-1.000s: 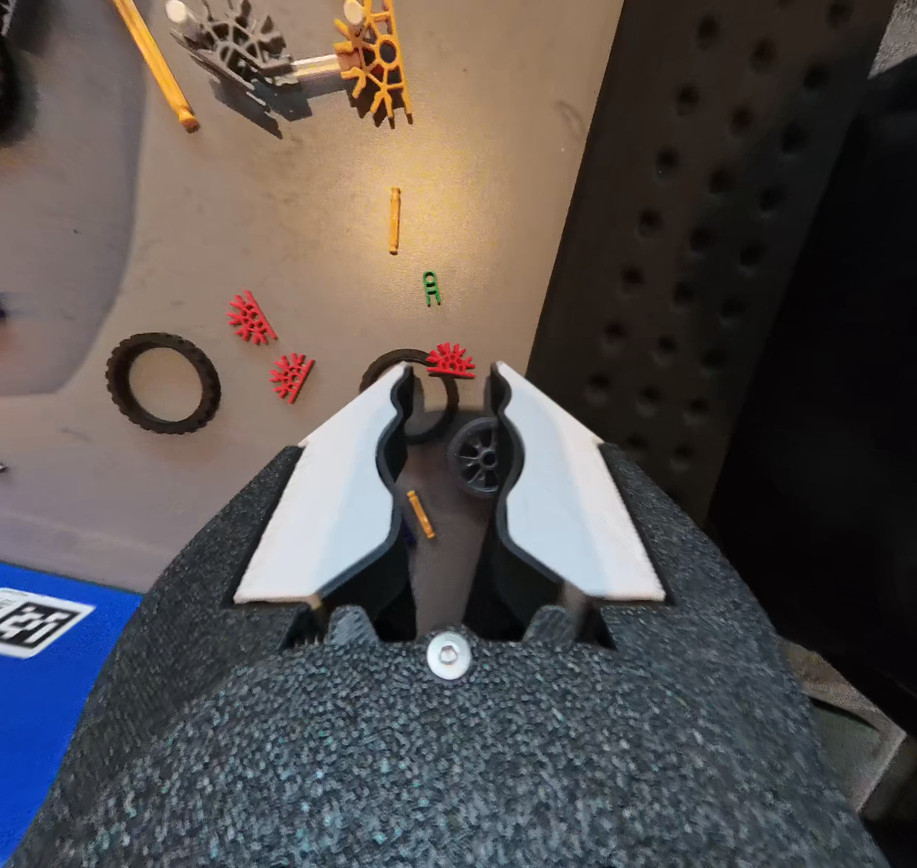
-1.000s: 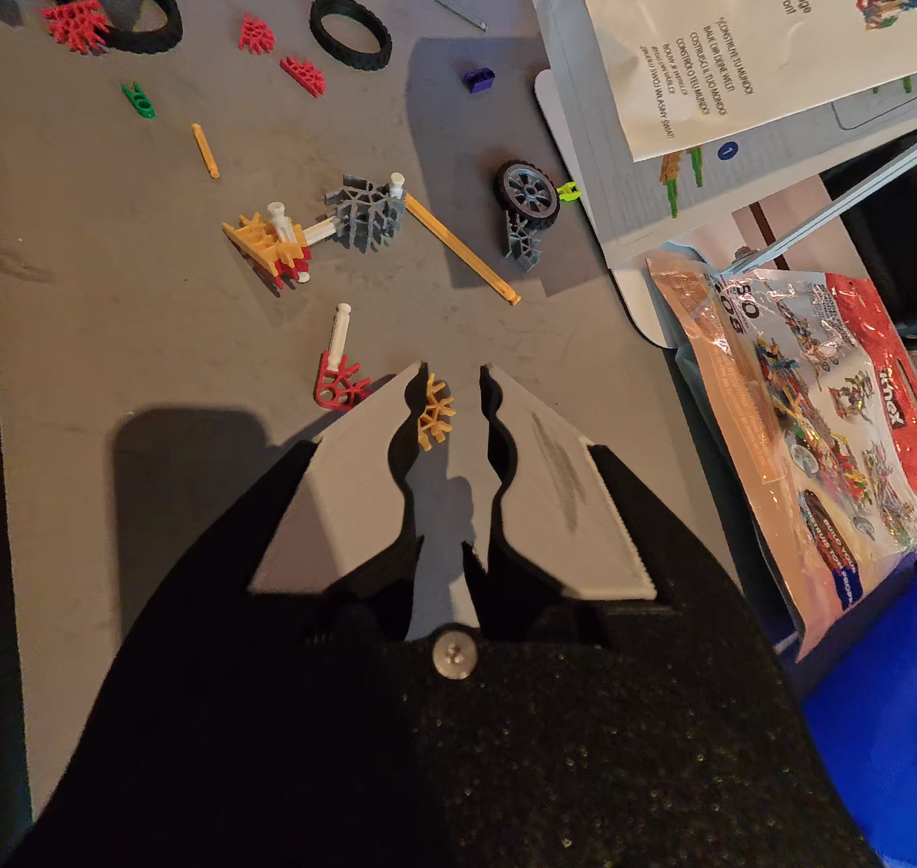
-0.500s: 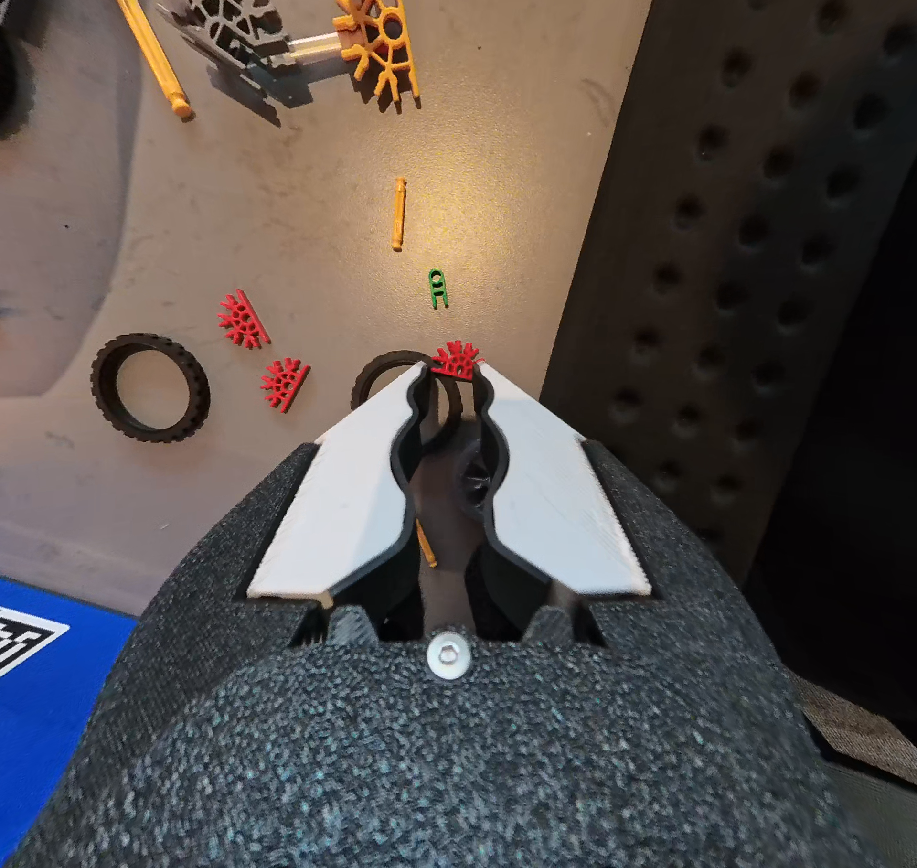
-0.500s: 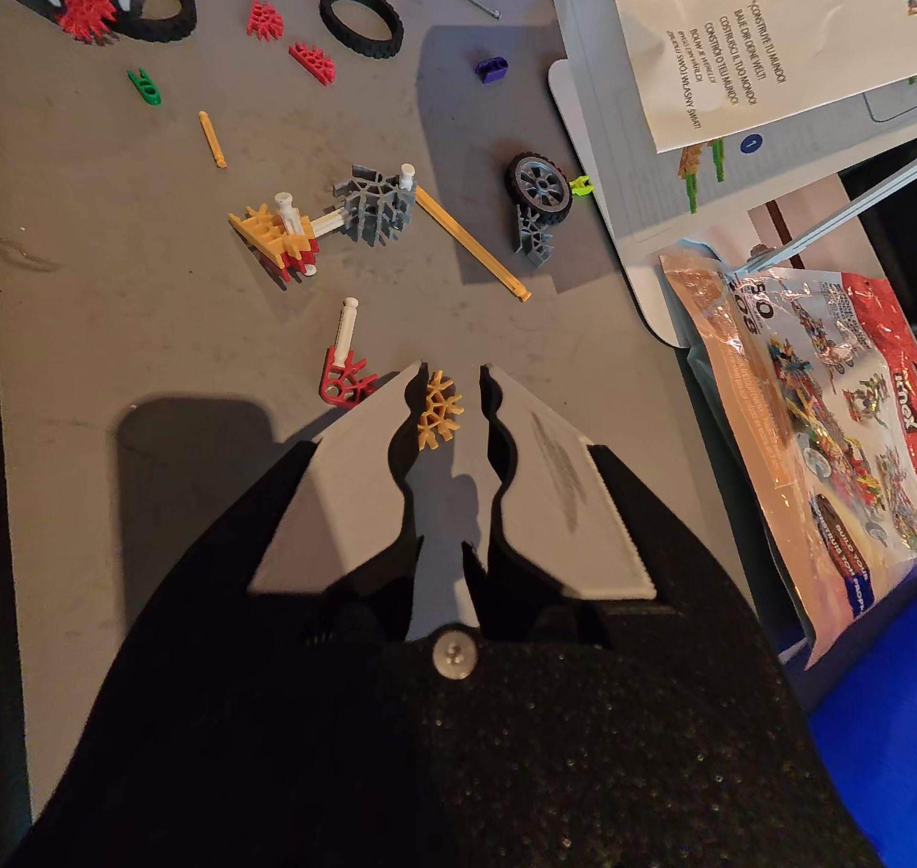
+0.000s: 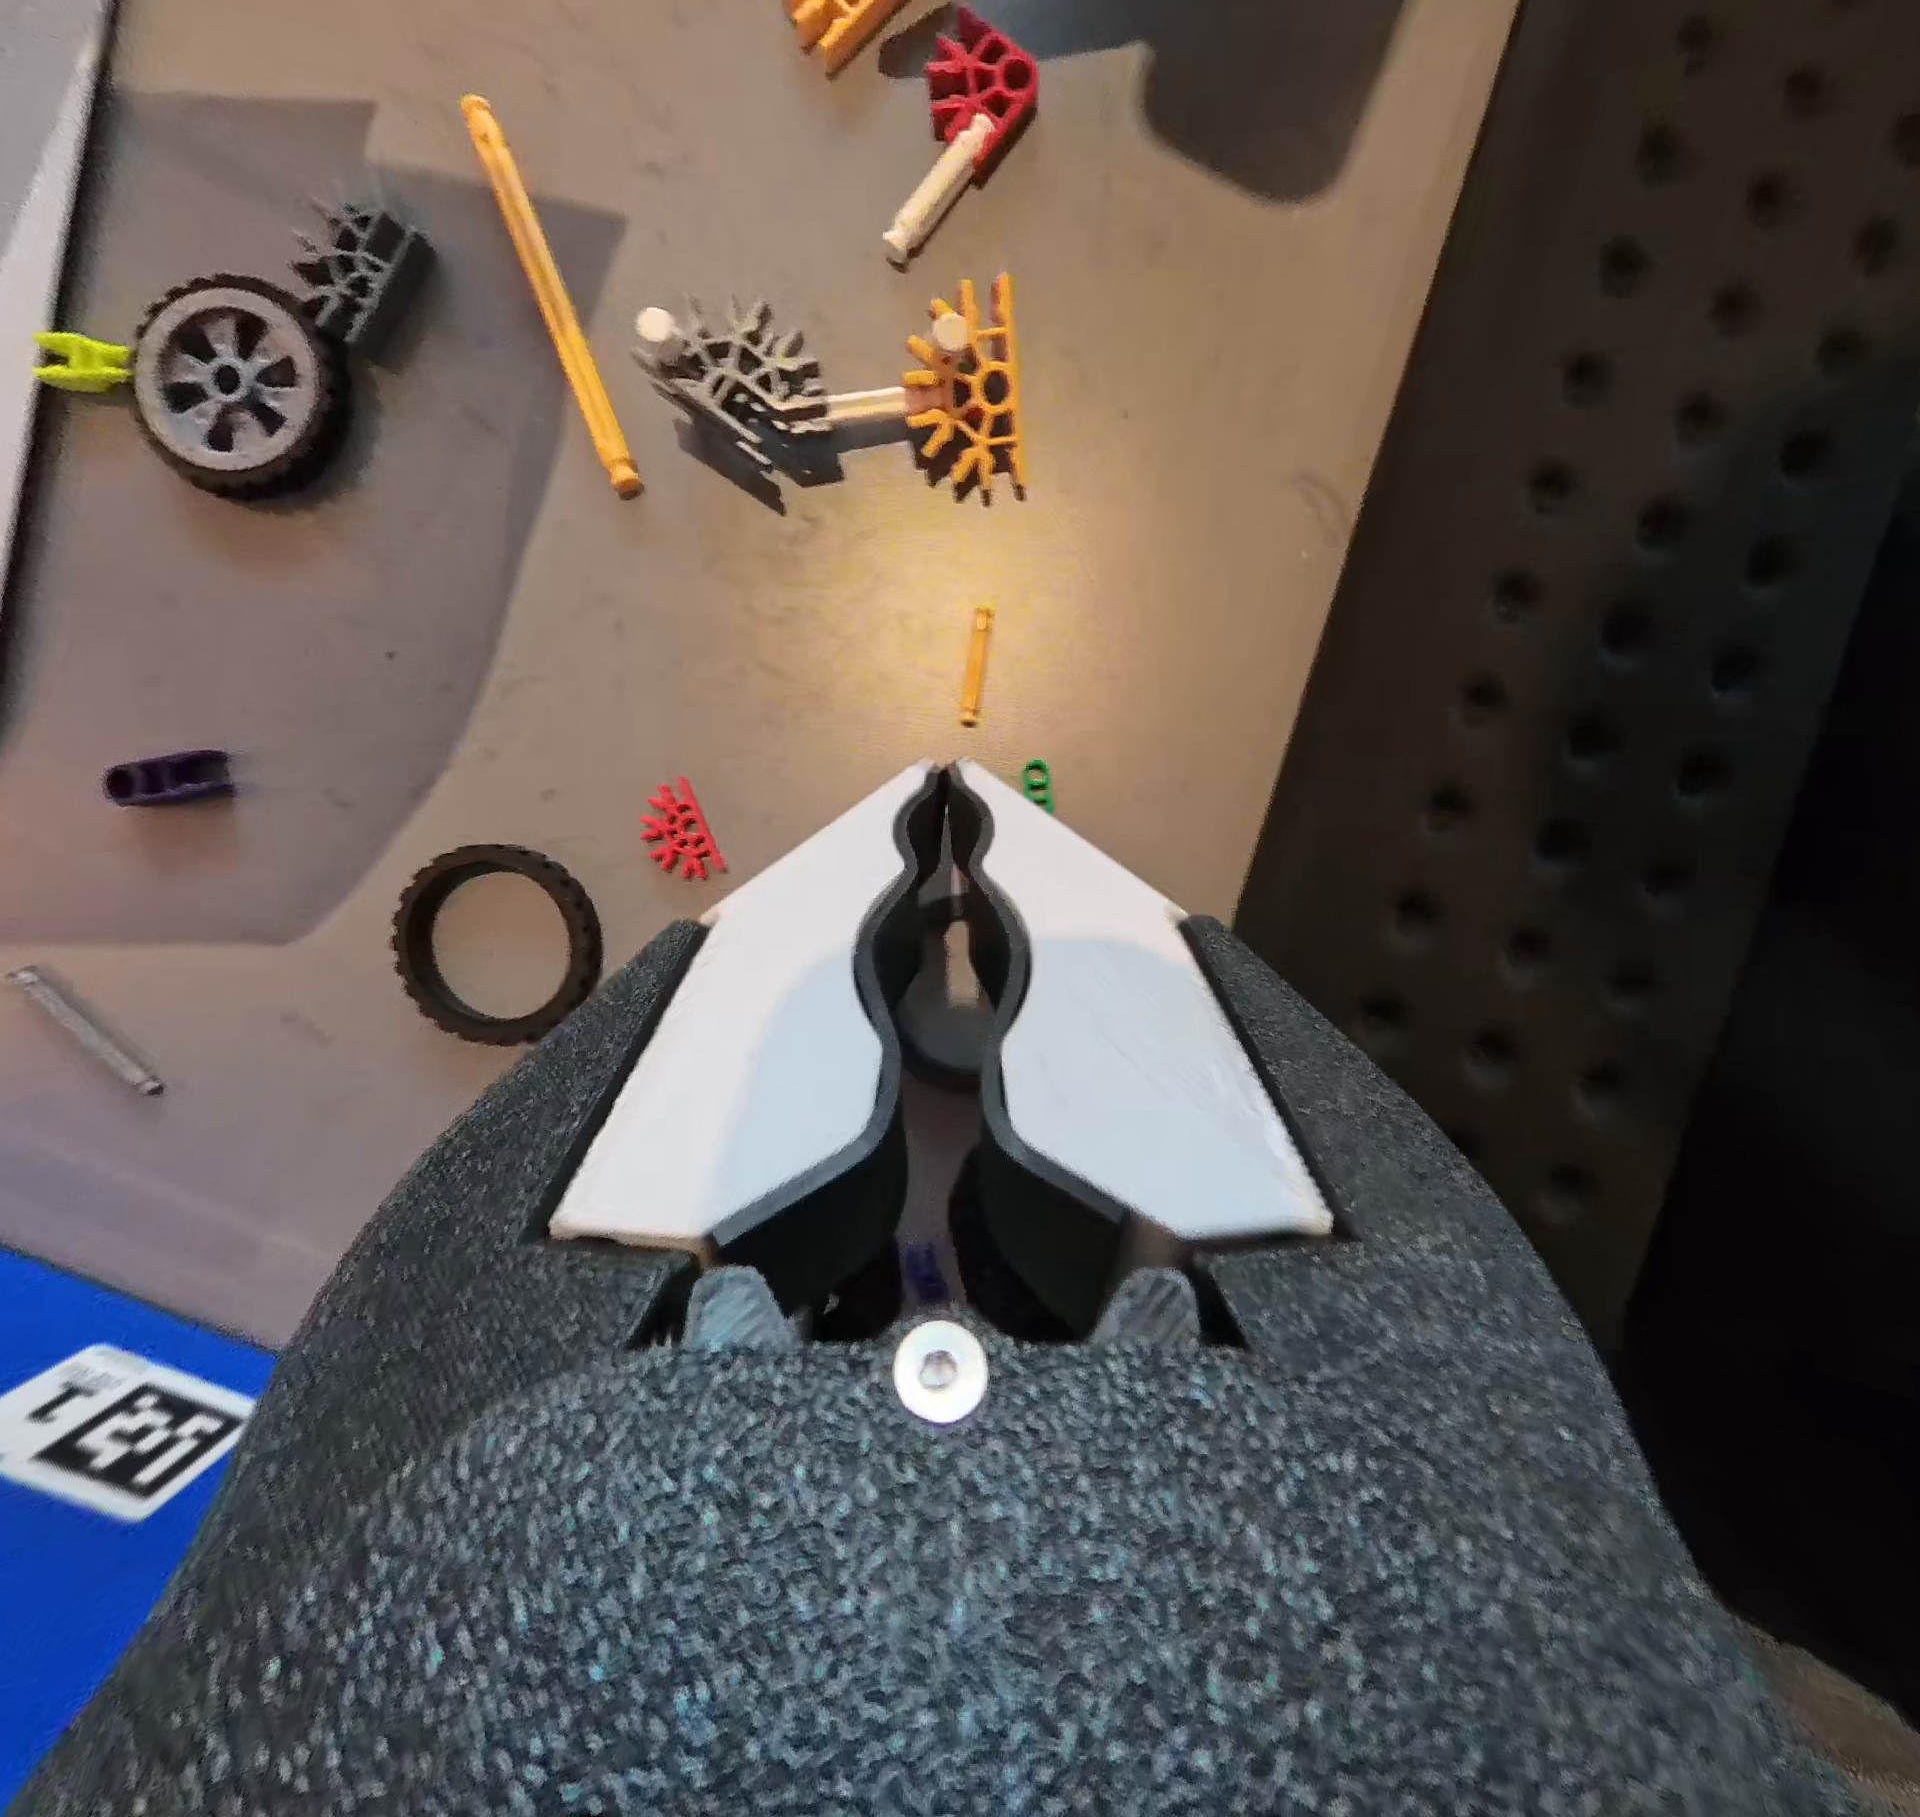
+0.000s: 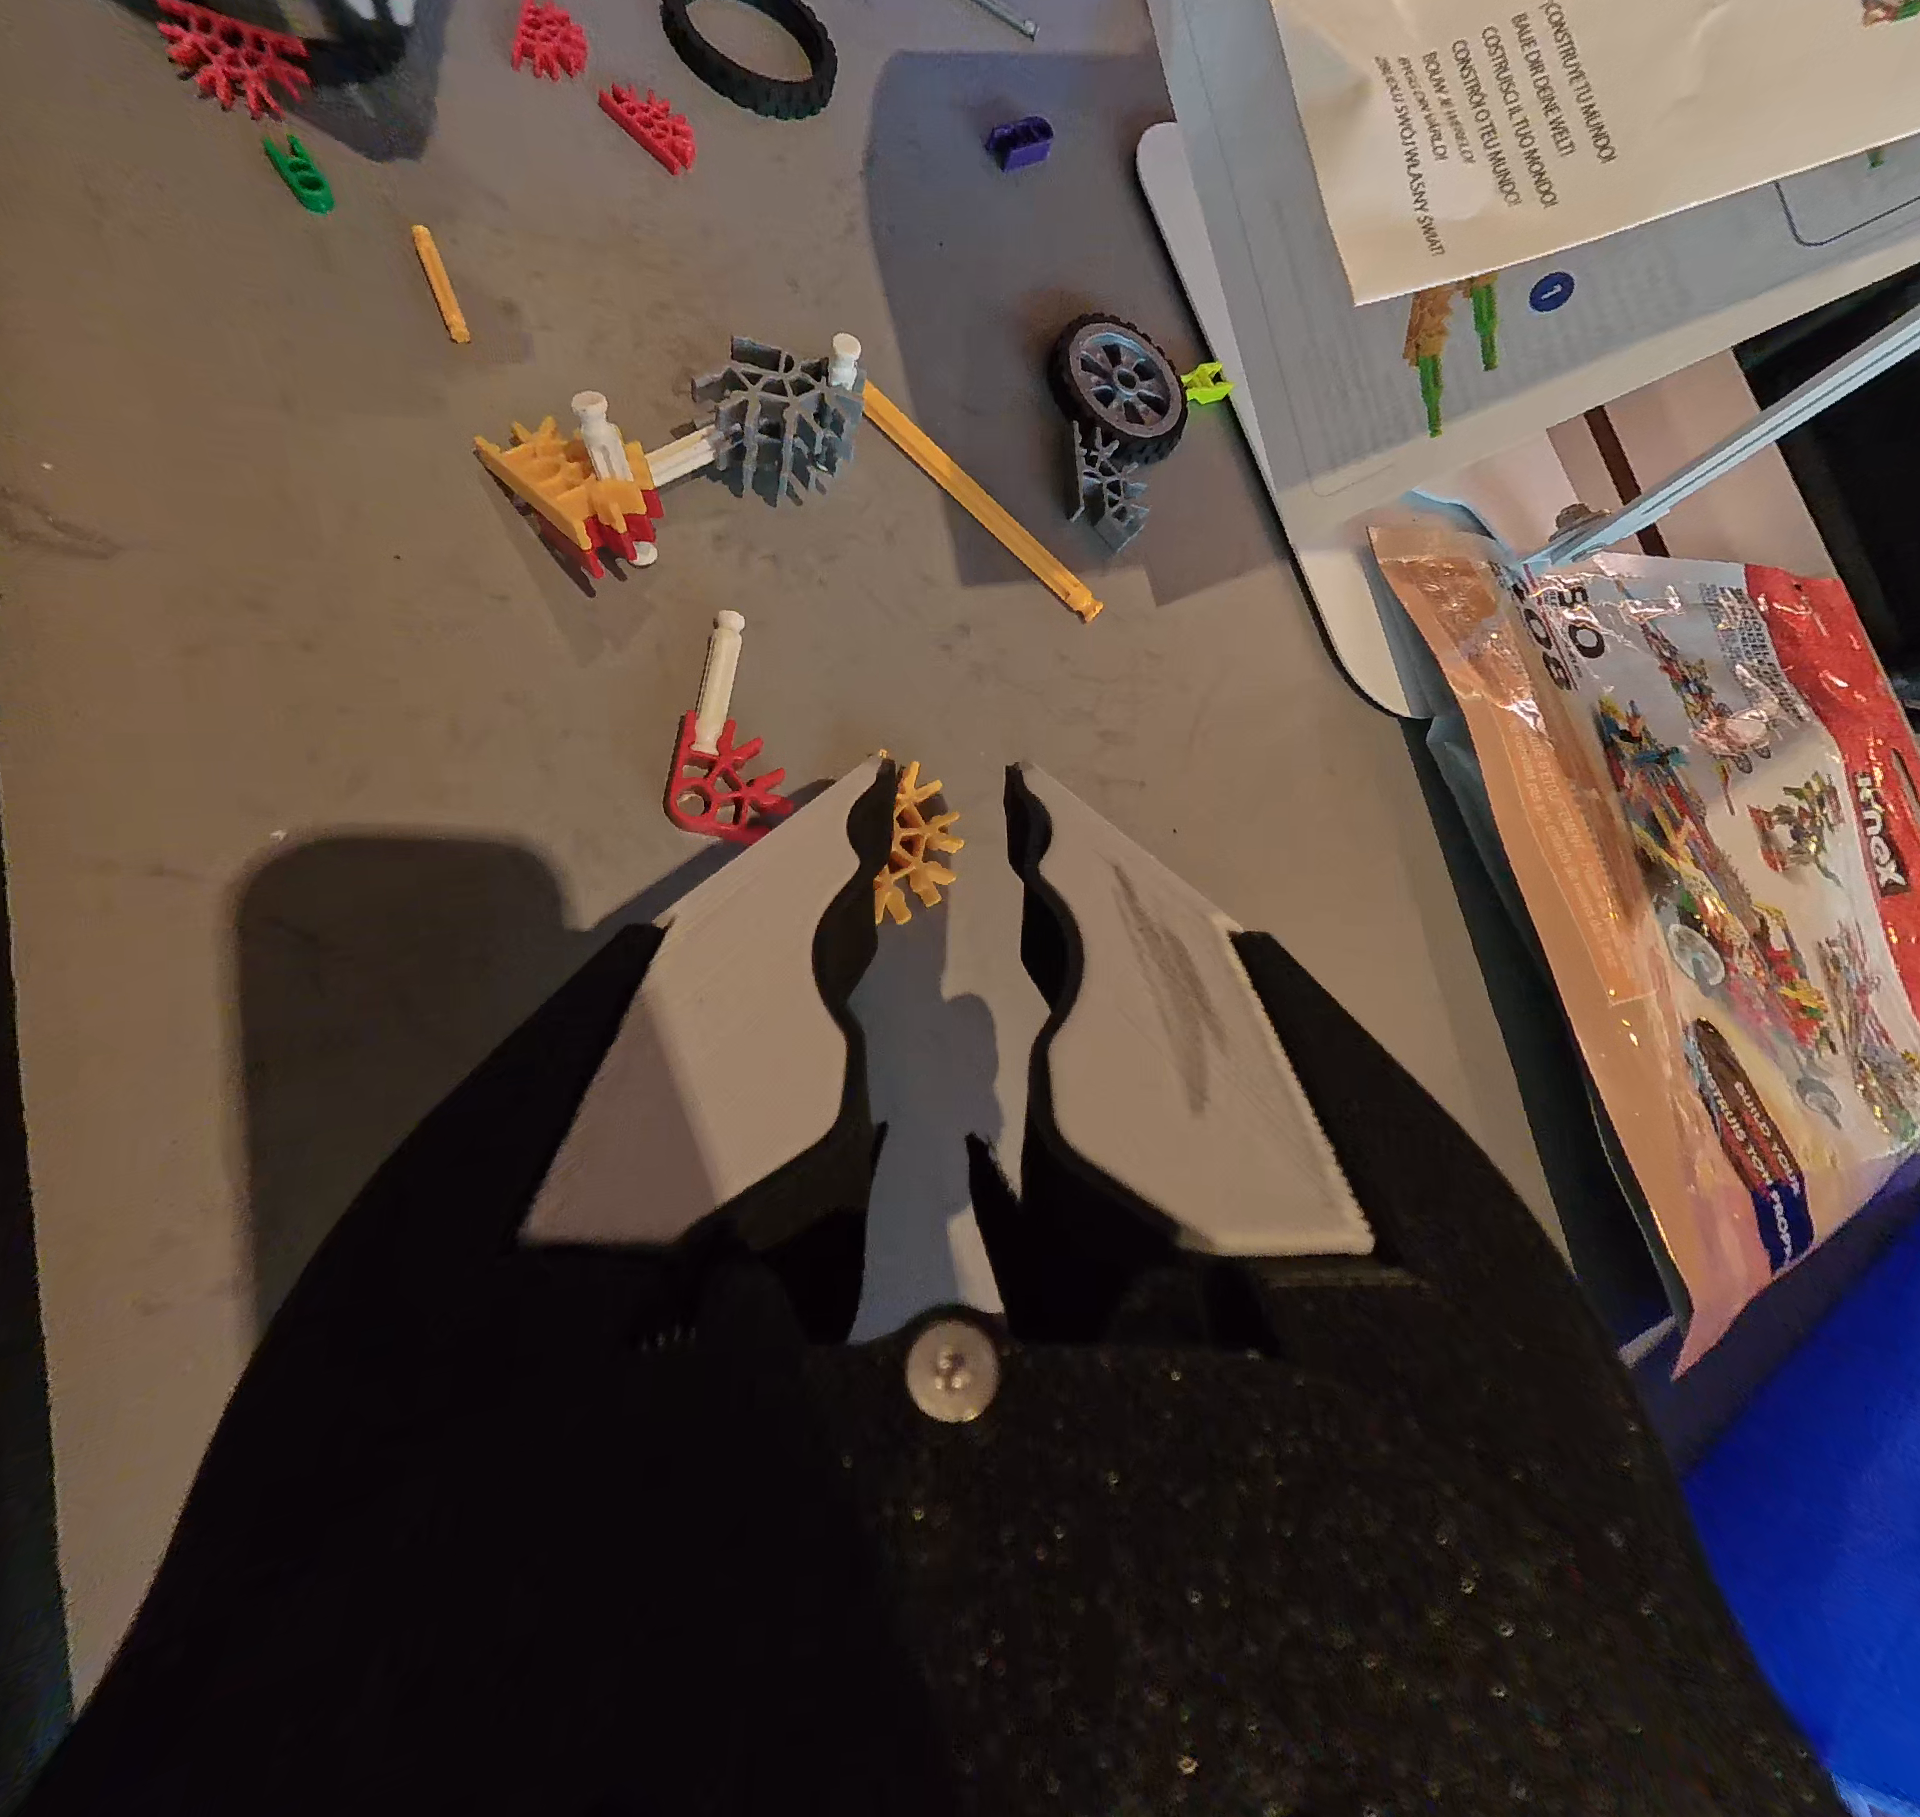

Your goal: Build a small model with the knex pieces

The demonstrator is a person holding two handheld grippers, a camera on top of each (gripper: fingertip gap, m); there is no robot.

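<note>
**Q:** so what was the right gripper [image 6: 948,768] up to?

**A:** Jaws a modest way apart, nothing gripped. A yellow connector [image 6: 914,853] lay flat on the grey table [image 6: 260,624] between the fingers. It was tucked against the left-hand finger near its tip, clear of the other one. A red connector with a white rod [image 6: 717,780] sat just left of that tip.

**Q:** and the left gripper [image 5: 943,770]?

**A:** Dead centre of its own frame, closed tip to tip. Honestly couldn't tell if anything was pinched. From the right wrist view, a red snowflake connector [image 6: 234,53] sat right by its fingers in the upper left corner. Touching or not, no idea. In its own view a green clip [image 5: 1037,785] peeked out just right of the tips, with a short yellow rod [image 5: 977,666] just above. A black tyre [image 5: 497,941] lay off to the lower left.
</note>
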